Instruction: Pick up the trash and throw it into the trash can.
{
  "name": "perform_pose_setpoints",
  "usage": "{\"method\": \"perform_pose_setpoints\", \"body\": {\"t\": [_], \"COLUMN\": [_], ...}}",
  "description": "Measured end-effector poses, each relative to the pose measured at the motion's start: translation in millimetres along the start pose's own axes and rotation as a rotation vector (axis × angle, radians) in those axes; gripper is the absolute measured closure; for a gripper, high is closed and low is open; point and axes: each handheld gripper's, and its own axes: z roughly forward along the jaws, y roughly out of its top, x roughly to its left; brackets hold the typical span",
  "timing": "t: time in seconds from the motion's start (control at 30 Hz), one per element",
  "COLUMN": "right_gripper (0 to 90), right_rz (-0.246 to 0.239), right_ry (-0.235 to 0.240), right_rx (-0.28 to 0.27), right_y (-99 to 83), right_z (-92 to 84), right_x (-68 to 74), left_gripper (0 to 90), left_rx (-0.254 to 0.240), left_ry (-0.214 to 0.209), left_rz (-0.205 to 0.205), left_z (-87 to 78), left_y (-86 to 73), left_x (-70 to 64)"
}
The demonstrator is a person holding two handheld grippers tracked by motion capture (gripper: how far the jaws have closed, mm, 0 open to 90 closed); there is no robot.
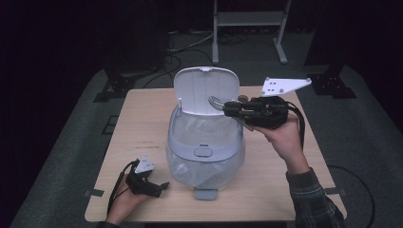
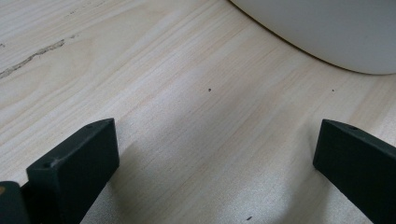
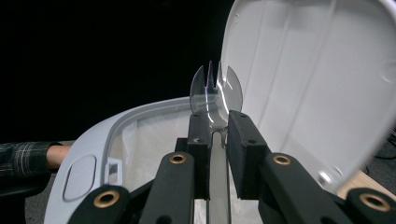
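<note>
The left gripper (image 1: 164, 186) lies nearest, resting on the table (image 1: 142, 123) just beside the bin's (image 1: 205, 156) lower left side, its jaws spread wide with bare wood between them. In the left gripper view the bin's (image 2: 327, 32) pale curved wall sits just past the open jaws. The bin stands mid-table with its lid (image 1: 205, 90) raised upright at the back and a clear liner (image 1: 199, 133) inside. The right gripper (image 1: 227, 109) hangs over the bin's right rim, jaws clamped on a clear plastic spork (image 3: 215, 93). The spork's (image 1: 215, 101) tines sit above the bin's open mouth, in front of the lid (image 3: 317, 70).
</note>
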Motion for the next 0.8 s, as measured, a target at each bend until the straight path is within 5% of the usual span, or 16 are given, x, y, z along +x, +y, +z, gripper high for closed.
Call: {"method": "perform_pose_setpoints", "body": {"t": [0.8], "right_gripper": [77.4], "right_rz": [-0.025], "right_ry": [0.070], "right_rx": [0.027], "right_y": [13.3], "right_z": [46.7], "right_x": [9.2], "left_gripper": [0.0], "left_rx": [0.000], "left_ry": [0.000], "left_rz": [-0.001], "left_z": [0.0], "left_y": [0.0], "left_x": [0.0]}}
